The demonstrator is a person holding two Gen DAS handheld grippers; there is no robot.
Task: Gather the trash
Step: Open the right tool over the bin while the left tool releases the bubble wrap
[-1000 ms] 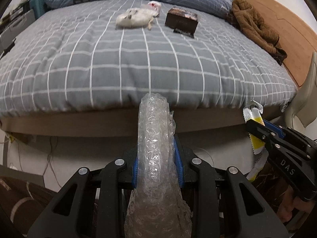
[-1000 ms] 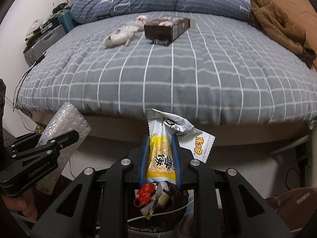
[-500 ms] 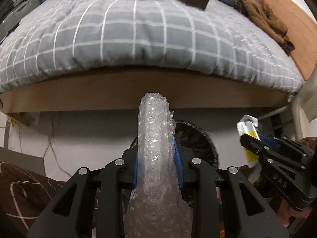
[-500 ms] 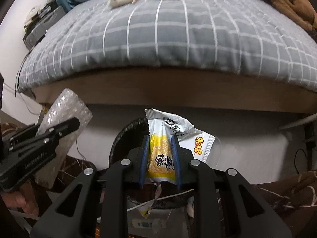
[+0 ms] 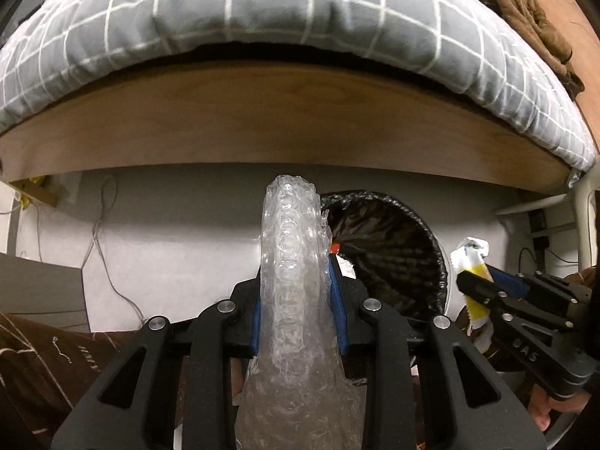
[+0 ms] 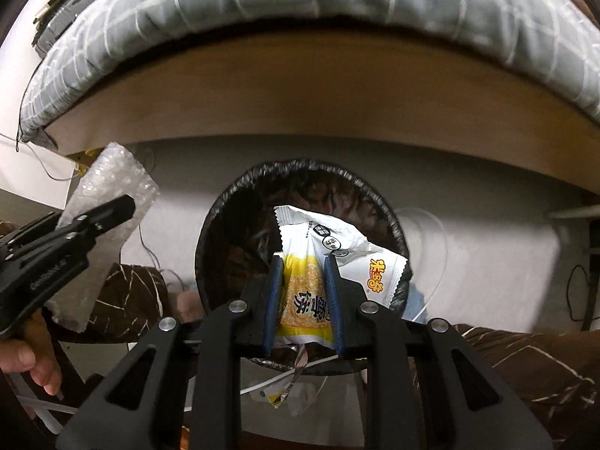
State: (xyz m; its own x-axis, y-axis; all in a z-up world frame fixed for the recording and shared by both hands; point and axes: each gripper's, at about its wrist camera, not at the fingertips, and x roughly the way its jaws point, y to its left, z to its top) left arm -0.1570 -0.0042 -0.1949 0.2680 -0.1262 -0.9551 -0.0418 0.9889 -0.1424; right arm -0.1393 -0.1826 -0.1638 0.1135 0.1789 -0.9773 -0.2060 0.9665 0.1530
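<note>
My left gripper (image 5: 296, 300) is shut on a strip of clear bubble wrap (image 5: 290, 247), held just left of a round bin with a black liner (image 5: 397, 247). My right gripper (image 6: 303, 285) is shut on a white and yellow snack wrapper (image 6: 326, 251), held right over the bin's (image 6: 221, 225) open mouth. The left gripper and its bubble wrap (image 6: 101, 195) show at the left of the right wrist view. The right gripper and its wrapper (image 5: 470, 266) show at the right of the left wrist view.
The wooden bed frame (image 5: 285, 120) and grey checked bedding (image 5: 300, 7) hang over the bin. A white panel (image 5: 180, 247) stands behind it, with loose cables (image 5: 101, 232). A brown garment (image 5: 525, 11) lies on the bed's right. Litter (image 6: 285, 390) lies below the bin.
Both grippers have dropped from bed height to below the bed edge and closer to the bin. The bin has come into full view under the right gripper. Both still hold their trash.
</note>
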